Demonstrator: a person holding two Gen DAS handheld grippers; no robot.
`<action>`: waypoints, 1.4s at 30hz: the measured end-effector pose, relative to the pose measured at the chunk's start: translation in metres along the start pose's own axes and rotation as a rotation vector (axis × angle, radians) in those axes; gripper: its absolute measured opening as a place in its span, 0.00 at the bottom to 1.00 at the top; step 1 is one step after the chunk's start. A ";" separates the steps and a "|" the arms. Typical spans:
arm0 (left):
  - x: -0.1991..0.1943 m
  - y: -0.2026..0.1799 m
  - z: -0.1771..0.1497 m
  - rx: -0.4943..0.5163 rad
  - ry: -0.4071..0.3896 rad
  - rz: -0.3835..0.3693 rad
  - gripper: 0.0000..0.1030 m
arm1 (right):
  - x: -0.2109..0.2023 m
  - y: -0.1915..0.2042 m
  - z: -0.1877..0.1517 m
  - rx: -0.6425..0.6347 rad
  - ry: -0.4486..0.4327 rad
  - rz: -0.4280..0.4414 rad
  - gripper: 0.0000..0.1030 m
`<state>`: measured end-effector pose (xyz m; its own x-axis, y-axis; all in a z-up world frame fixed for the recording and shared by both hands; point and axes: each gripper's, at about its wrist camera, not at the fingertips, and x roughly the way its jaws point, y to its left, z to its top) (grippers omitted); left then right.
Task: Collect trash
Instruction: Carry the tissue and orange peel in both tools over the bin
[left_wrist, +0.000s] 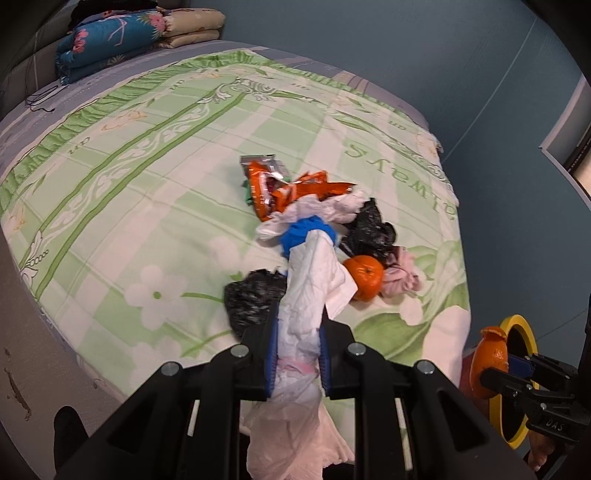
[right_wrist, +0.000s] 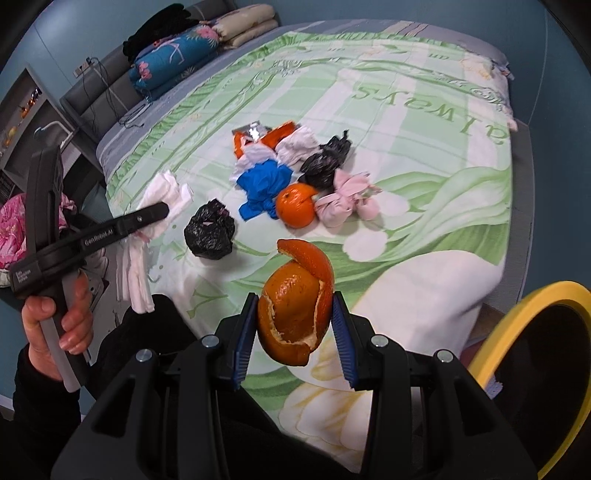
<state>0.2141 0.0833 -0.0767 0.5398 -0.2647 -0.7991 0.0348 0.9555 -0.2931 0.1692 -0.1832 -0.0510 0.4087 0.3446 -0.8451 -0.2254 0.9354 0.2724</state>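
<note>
Right gripper (right_wrist: 295, 328) is clamped on a curled orange peel (right_wrist: 295, 314), pads narrow, peel lifted clear of the bed and just beside the yellow-rimmed bin (right_wrist: 517, 321). Left gripper (left_wrist: 295, 354) is pinching a wad of white tissue (left_wrist: 306, 302), which hangs out both ends of the jaws, on the far side of the peel from the bin.

Risks, my read:
- Peel is a hollow shell; pads bite only its sides. A jolt could crack or spin it out short of the bin.
- Tissue is loose and trailing, so it may snag the black bag (right_wrist: 209, 234) or drag it along.
- Both loads heading for one bin opening: the grippers could clash at the rim.

Surface: soft bed (right_wrist: 424, 177), green floral sheet, so things sink and roll. The whole orange (right_wrist: 295, 205) could roll. Rest of the trash pile sits farther from the bin, mid-bed. Teal walls, folded quilts (right_wrist: 173, 62) at the headboard.
</note>
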 end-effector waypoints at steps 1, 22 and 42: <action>-0.001 -0.005 -0.001 0.006 0.000 -0.007 0.16 | -0.004 -0.002 -0.001 0.004 -0.005 -0.002 0.36; -0.019 -0.123 -0.019 0.171 0.027 -0.193 0.16 | -0.099 -0.096 -0.019 0.201 -0.172 -0.099 0.36; -0.010 -0.234 -0.046 0.328 0.086 -0.322 0.16 | -0.147 -0.171 -0.056 0.374 -0.262 -0.159 0.36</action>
<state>0.1617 -0.1437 -0.0242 0.3864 -0.5513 -0.7394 0.4606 0.8099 -0.3632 0.0981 -0.3983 0.0006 0.6325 0.1585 -0.7582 0.1717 0.9258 0.3368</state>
